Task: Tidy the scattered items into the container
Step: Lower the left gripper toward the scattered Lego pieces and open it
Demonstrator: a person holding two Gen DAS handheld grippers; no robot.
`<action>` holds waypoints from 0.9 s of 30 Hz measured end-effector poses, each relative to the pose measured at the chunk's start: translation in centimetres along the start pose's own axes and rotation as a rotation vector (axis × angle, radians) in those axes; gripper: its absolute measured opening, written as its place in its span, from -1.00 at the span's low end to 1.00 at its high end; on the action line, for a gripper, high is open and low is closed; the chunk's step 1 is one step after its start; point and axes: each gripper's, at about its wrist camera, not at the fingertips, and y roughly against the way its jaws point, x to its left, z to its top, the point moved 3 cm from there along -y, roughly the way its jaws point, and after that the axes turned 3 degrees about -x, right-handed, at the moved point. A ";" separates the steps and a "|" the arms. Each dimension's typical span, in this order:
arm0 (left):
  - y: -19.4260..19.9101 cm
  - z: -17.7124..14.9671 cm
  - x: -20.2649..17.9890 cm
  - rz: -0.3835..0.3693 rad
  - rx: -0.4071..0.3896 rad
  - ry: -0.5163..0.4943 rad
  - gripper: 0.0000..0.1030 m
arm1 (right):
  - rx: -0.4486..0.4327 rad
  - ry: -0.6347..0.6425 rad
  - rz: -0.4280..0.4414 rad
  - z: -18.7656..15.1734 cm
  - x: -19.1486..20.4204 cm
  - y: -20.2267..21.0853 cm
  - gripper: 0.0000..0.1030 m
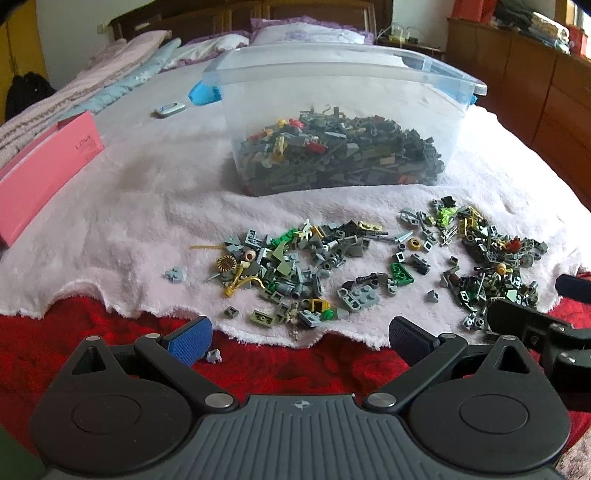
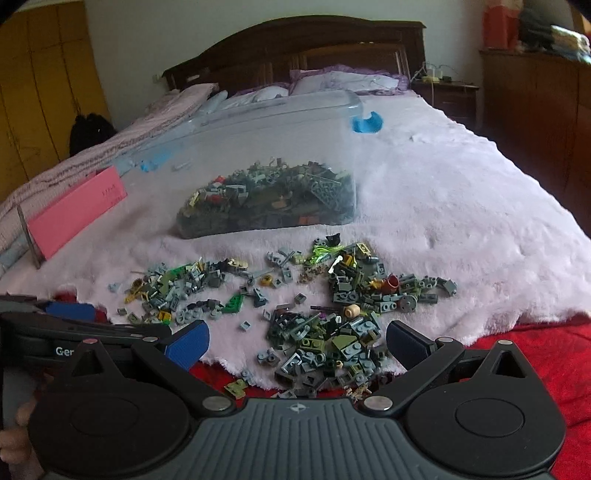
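My left gripper [image 1: 301, 338] is spread wide with nothing between its blue pads [image 1: 190, 341], hanging over the red blanket [image 1: 110, 343] just short of the ragged near edge of the pink fleece [image 1: 147, 192]. One small grey piece [image 1: 214, 355] sits alone on the red, right beside the left pad. My right gripper [image 2: 297, 341] is just as wide open and just as empty, and it hovers low over the near right heap of bricks [image 2: 325, 347], with the pile showing between its fingers. From the left camera I catch that right gripper poking in at the right edge, next to the same heap.

Out past the fingertips, the scattered bricks [image 1: 295, 266] cover the near part of the fleece in loose clusters: a grey, green and yellow patch on the left, a darker olive and grey mass on the right [image 1: 495, 258], and stragglers between them, among them a green plate [image 1: 402, 272] and a yellow ring [image 1: 416, 244].

Farther back, near the middle of the bed, stands the clear plastic bin [image 1: 332, 85], open at the top, its bottom already thick with dark bricks. Far left of it lies a pink box [image 1: 44, 166]. Beyond the bin there are a blue latch part [image 1: 203, 92] and pillows [image 1: 306, 33] against the wooden headboard [image 2: 295, 40].
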 end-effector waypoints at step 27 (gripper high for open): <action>-2.1 -0.5 3.7 0.041 0.022 0.033 0.99 | 0.130 0.178 0.144 1.2 4.6 -8.3 -0.47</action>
